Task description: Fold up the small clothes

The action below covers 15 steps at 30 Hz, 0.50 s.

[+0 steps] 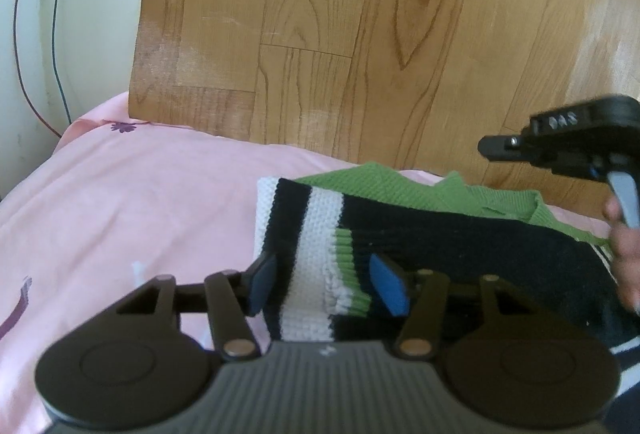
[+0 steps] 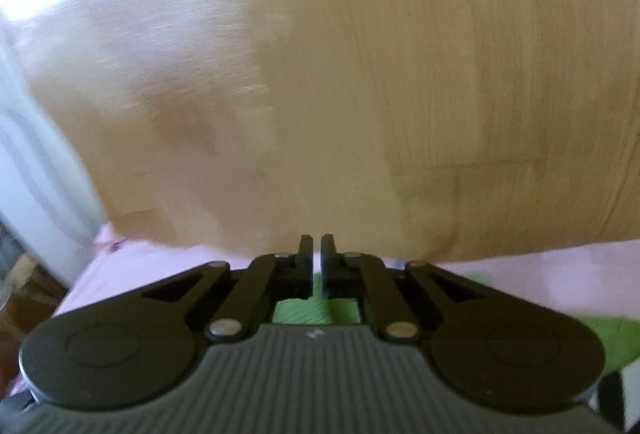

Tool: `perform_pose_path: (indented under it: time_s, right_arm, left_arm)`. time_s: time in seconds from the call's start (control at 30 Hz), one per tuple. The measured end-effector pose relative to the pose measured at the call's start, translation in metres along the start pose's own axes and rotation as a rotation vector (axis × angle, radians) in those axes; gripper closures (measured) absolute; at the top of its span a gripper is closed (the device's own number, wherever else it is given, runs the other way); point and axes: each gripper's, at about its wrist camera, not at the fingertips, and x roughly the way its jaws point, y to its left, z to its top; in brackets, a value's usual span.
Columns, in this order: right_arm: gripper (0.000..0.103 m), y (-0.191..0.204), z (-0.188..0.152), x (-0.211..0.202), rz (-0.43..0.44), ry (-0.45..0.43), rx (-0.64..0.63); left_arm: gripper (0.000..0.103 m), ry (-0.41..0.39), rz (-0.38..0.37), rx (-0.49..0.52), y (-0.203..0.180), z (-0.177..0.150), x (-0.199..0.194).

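In the left wrist view the left gripper (image 1: 324,284) fills the lower frame, its jaws apart with the striped end of a black, white and green knit (image 1: 312,234) lying between the blue pads (image 1: 386,284) on a pink sheet (image 1: 120,202). A green garment (image 1: 384,190) lies under and behind the knit at centre right, with a hand (image 1: 624,254) on the right gripper's handle at the right edge. In the blurred right wrist view the right gripper (image 2: 317,262) has its jaws together on nothing, green cloth below it and wood floor (image 2: 360,74) beyond.
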Motion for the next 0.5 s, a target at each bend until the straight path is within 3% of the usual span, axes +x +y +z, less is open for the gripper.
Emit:
perform_pose_path:
  time_s: [0.1,0.2,0.27,0.3,0.43,0.5]
  right_arm:
    - [0.092,0.025,-0.019,-0.012,0.072,0.036,-0.076]
    - [0.090,0.045,-0.040,0.002,0.154,0.104,-0.148]
    - [0.089,0.044,-0.052,0.023,0.133,0.173,-0.165]
    - [0.090,0.038,-0.055,0.026,0.152,0.119,-0.148]
    - [0.087,0.019,-0.050,0.018,0.178,0.125,-0.027]
    - [0.081,0.028,-0.053,0.002,0.157,0.098,-0.079]
  left_arm:
    - [0.047,0.001,0.017,-0.005,0.000,0.000,0.000]
    - [0.041,0.015,0.028,-0.021,0.003,0.001,0.001]
    - [0.041,0.025,0.023,-0.039,0.007,0.003,0.000]
    - [0.041,0.027,0.021,-0.048,0.009,0.004,-0.001]
    - [0.041,0.011,0.038,-0.095,0.021,0.009,-0.007]
    - [0.041,0.004,0.042,-0.144,0.034,0.014,-0.009]
